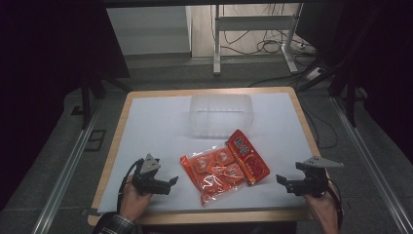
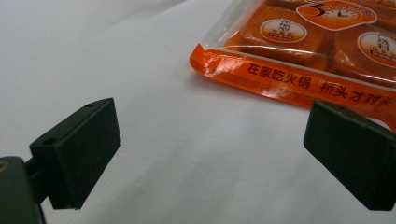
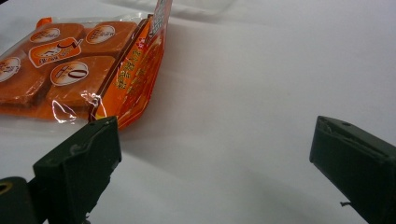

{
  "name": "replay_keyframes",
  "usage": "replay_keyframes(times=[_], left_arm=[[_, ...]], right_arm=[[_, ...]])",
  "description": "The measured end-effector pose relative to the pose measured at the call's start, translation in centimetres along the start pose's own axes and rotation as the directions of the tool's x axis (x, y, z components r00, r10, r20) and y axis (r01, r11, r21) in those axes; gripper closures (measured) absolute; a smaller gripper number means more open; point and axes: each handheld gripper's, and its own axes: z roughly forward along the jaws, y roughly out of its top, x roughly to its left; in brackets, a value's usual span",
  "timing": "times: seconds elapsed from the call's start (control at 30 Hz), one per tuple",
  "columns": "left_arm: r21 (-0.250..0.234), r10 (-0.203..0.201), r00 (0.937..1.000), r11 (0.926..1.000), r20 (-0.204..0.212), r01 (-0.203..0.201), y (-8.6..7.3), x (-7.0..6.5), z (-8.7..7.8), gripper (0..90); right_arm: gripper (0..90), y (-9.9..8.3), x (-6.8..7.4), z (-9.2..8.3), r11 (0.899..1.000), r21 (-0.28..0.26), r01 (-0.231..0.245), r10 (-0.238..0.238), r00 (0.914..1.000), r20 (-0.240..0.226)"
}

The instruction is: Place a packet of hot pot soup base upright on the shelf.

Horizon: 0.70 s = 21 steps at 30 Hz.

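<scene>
- Orange packet point(image 1: 225, 167): flat clear-fronted pouch, orange-red, lies on the white table top point(image 1: 160, 126) a little toward 6 o'clock of its middle. Square orange blocks with round white labels show through the film; a sealed strip printed with characters runs along one edge. A red printed header flap stands at the packet's 1 o'clock end.
- Clear plastic tub point(image 1: 220, 113): translucent, rounded corners, stands at 12 o'clock of the packet, just beyond its header flap; whether the two touch cannot be told.
- Left gripper point(image 1: 171, 181): held in the left hand point(image 1: 133, 199) at 9 o'clock of the packet, jaws apart, nothing between them; close to the packet's sealed edge but apart from it.
- Right gripper point(image 1: 281, 179): held in the right hand point(image 1: 322, 204) at 3 o'clock of the packet, jaws apart and empty, short of the packet's corner.
- Open room: bare white surface at 9 to 11 o'clock and at 2 to 3 o'clock of the packet.
- Edges: wooden rim point(image 1: 115, 141) borders the white top; both hands sit at the 6 o'clock edge.
</scene>
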Motion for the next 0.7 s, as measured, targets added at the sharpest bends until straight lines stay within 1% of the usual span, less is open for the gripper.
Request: replay_keyframes(times=[0.1, 0.27, 0.37, 0.47, 0.57, 0.6, 0.7], left_arm=[[-0.002, -0.002, 1.0, 1.0, -0.001, 0.002, 0.0, 0.0, 0.0, 4.1], [0.015, 0.019, 0.9996, 0.9997, -0.021, -0.019, 0.1, -0.2, 0.1, 4.2], [0.017, 0.029, 0.9993, 0.9994, -0.024, -0.028, 0.1, -0.4, 0.2, 4.3], [0.018, 0.034, 0.9992, 0.9993, -0.02, -0.034, 0.1, -0.4, 0.2, 4.2], [0.017, 0.043, 0.999, 0.9989, -0.009, -0.043, 0.1, -0.5, 0.3, 3.8], [0.016, 0.052, 0.9986, 0.9985, -0.005, -0.052, 0.1, -0.6, 0.4, 3.6], [0.01, 0.062, 0.9981, 0.998, 0.002, -0.062, 0.2, -0.6, 0.5, 3.1]], right_arm=[[2.0, 0.0, 0.0, 0.0, 1.0, 0.002, -0.005, 0.005, 1.0, -0.001], [2.1, 0.0, 0.1, 0.1, 1.0, 0.01, 0.0, 0.0, 1.0, -0.002], [2.7, 0.3, 0.3, 0.3, 0.999, 0.034, 0.008, -0.008, 0.9999, -0.006], [3.3, 0.5, 0.6, 0.4, 0.999, 0.041, 0.018, -0.018, 0.9998, -0.007], [3.3, 0.8, 0.8, 0.5, 0.999, 0.035, 0.027, -0.027, 0.9996, -0.012], [3.3, 0.8, 0.8, 0.6, 0.999, 0.033, 0.026, -0.025, 0.9996, -0.014], [3.1, 1.1, 1.0, 0.8, 0.999, 0.032, 0.03, -0.029, 0.9994, -0.021]])
